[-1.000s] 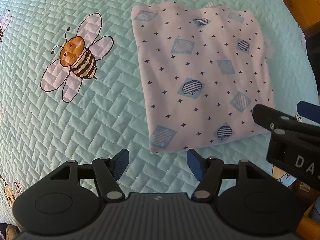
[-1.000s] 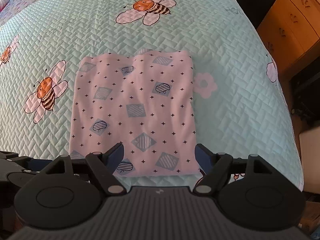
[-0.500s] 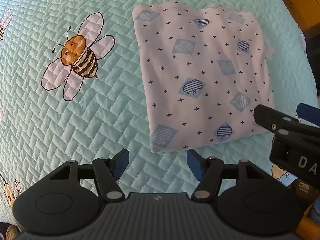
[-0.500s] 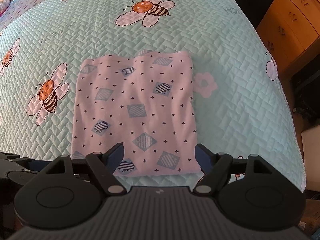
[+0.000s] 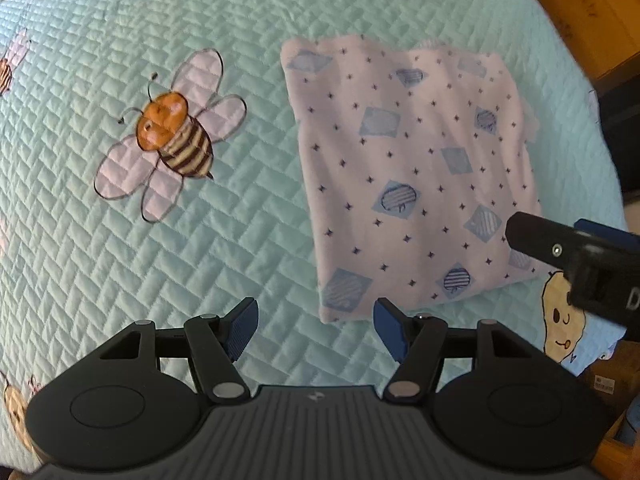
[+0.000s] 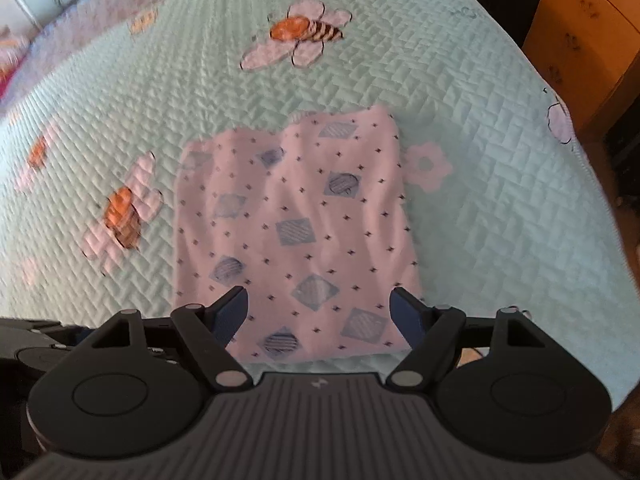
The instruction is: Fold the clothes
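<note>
The left gripper (image 5: pixel 314 326) is being held wide open and empty, just short of the folded garment's (image 5: pixel 412 168) near left corner. The right gripper (image 6: pixel 318 312) is likewise being held spread and empty above the garment's near edge. The garment is lying flat on the bee-print quilt (image 5: pixel 120 240).

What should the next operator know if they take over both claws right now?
Left claw: open, empty, over the quilt just short of the garment's near left corner.
Right claw: open, empty, above the garment's near edge.
Folded garment: pink patterned cloth, lying flat as a neat rectangle on the bee-print quilt, gripped by nothing.
Done: it looks folded into a compact rectangle.
Left: probably one more fold or a tidy-up of the rumpled far edge; no other clothes in view.
</note>
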Tool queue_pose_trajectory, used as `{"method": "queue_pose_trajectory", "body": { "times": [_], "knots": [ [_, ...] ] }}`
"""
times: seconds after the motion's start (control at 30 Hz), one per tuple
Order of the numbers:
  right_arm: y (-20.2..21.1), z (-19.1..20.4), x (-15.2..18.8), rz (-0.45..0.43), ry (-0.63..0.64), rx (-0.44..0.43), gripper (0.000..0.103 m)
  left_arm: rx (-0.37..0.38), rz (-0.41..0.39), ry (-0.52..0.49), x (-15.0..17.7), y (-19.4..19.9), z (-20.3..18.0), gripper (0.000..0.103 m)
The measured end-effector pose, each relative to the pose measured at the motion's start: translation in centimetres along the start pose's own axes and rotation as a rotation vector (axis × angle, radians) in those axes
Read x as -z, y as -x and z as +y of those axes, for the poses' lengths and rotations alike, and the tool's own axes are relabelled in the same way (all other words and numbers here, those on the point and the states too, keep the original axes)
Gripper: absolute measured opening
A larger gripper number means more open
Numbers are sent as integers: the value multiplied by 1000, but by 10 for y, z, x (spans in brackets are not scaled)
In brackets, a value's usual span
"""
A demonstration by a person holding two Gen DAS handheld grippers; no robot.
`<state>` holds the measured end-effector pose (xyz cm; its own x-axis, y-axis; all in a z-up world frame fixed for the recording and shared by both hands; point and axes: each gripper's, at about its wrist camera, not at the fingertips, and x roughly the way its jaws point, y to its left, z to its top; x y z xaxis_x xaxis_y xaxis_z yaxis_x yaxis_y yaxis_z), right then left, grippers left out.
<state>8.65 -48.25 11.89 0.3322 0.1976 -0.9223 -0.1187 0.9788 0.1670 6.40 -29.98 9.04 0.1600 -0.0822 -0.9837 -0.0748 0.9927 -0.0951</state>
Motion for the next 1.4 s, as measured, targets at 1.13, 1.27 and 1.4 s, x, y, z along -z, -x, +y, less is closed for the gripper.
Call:
{"method": "queue_pose_trajectory", "body": {
  "times": [1.13,1.27,1.4],
  "knots": [
    [60,152,120,-669,-189,-213,86,-101,-1066,19,117,221,143,103],
    [37,162,131,-592,-207,-193,86,-104,-1150,85,129,231,158,103],
    [26,178,153,-584,-172,-144,86,-224,-1245,115,143,236,168,103]
  ]
}}
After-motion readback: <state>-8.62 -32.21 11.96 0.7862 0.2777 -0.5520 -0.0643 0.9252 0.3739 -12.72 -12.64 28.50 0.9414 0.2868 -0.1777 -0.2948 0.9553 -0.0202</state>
